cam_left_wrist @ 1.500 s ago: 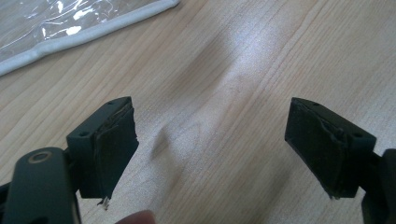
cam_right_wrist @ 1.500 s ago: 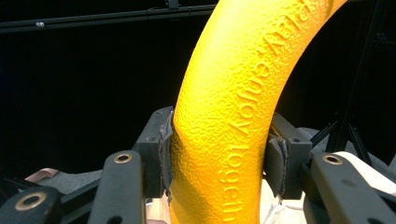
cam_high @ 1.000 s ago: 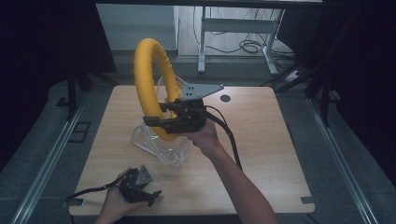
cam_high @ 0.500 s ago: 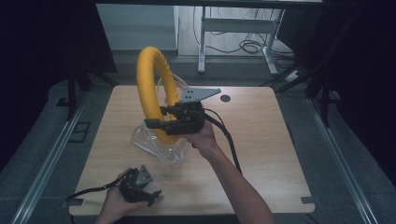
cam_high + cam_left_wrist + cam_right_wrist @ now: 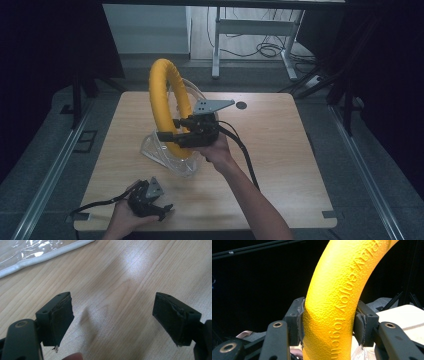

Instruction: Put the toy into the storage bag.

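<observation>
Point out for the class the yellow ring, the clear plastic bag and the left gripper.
yellow ring (image 5: 161, 95): high view, its left arc.
clear plastic bag (image 5: 156, 150): high view, its lower left part.
left gripper (image 5: 112, 317): left gripper view, between its open fingers.

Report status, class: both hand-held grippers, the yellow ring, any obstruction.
Right hand-held gripper shut on yellow ring, held upright. Left hand-held gripper open, low over table. Clear plastic bag under ring.

Yellow ring (image 5: 165, 107), clear plastic bag (image 5: 165, 157), light wood-grain table (image 5: 280, 150).
</observation>
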The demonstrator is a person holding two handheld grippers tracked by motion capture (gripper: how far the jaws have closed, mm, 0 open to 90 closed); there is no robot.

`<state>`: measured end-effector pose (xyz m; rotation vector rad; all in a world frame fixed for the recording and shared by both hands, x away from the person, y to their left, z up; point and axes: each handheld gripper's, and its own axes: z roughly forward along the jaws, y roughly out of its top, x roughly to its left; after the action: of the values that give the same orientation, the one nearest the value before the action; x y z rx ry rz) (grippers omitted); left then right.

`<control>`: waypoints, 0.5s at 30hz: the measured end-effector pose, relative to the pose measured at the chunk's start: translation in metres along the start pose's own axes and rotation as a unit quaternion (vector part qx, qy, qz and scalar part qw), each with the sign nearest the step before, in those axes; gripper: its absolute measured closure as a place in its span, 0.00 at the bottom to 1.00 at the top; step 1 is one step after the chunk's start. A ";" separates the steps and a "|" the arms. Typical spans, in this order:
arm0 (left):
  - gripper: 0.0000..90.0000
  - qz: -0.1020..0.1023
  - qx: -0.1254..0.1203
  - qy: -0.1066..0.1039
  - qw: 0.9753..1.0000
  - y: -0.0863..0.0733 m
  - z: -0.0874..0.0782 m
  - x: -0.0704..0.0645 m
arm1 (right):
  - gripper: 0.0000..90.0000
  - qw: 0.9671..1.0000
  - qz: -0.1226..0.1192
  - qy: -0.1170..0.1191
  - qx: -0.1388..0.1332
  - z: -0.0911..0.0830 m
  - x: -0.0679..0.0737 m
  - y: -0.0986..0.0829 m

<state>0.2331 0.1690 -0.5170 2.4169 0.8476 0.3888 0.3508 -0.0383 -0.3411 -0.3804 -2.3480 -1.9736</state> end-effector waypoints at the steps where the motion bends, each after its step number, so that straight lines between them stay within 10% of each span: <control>1: 0.19 0.000 0.000 0.000 1.000 0.000 0.000 0.000 | 0.55 1.000 0.001 -0.001 0.000 0.001 -0.001 -0.002; 15: 0.19 0.000 -0.001 -0.001 1.000 0.000 0.001 0.000 | 0.55 1.000 0.022 -0.004 0.010 0.005 -0.014 -0.019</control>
<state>0.2331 0.1687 -0.5179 2.4155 0.8475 0.3877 0.3608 -0.0390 -0.3630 -0.4355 -2.3411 -1.9330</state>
